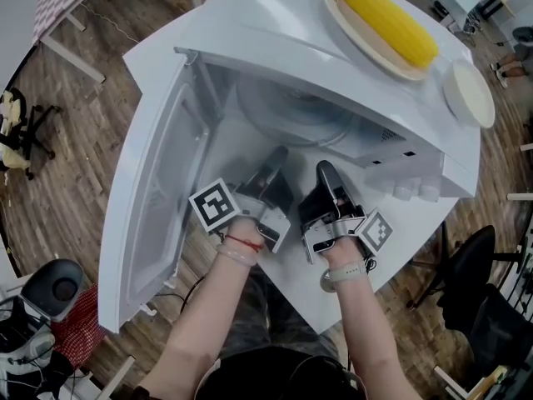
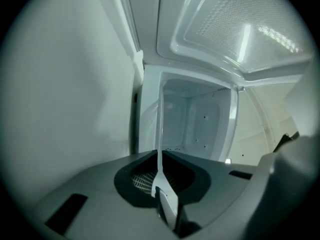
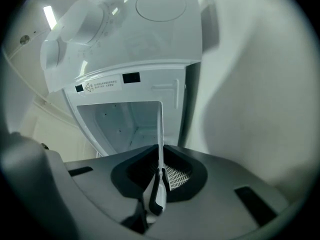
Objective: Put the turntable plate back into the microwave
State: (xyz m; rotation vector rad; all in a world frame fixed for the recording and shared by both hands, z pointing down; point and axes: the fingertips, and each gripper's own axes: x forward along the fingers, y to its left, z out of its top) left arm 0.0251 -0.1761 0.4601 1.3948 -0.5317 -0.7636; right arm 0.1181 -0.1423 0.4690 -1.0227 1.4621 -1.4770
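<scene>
I have my left gripper (image 1: 277,155) and right gripper (image 1: 326,168) both pinching the plate (image 1: 291,117), which looks partly inside the microwave (image 1: 400,144); setting it down and letting go are left.

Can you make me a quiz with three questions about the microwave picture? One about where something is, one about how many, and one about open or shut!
1. Where is the corn?
A. on the floor
B. on a plate on top of the microwave
C. in a bowl on the table

2. How many hand-held grippers clamp the glass turntable plate?
A. none
B. one
C. two

3. How is the microwave door?
A. open
B. shut
C. missing

Answers:
1 B: the corn lies on a plate on the microwave's top.
2 C: the left hand-held gripper and the right hand-held gripper each pinch the turntable plate's thin edge.
3 A: the door is swung wide and the cavity shows.
</scene>
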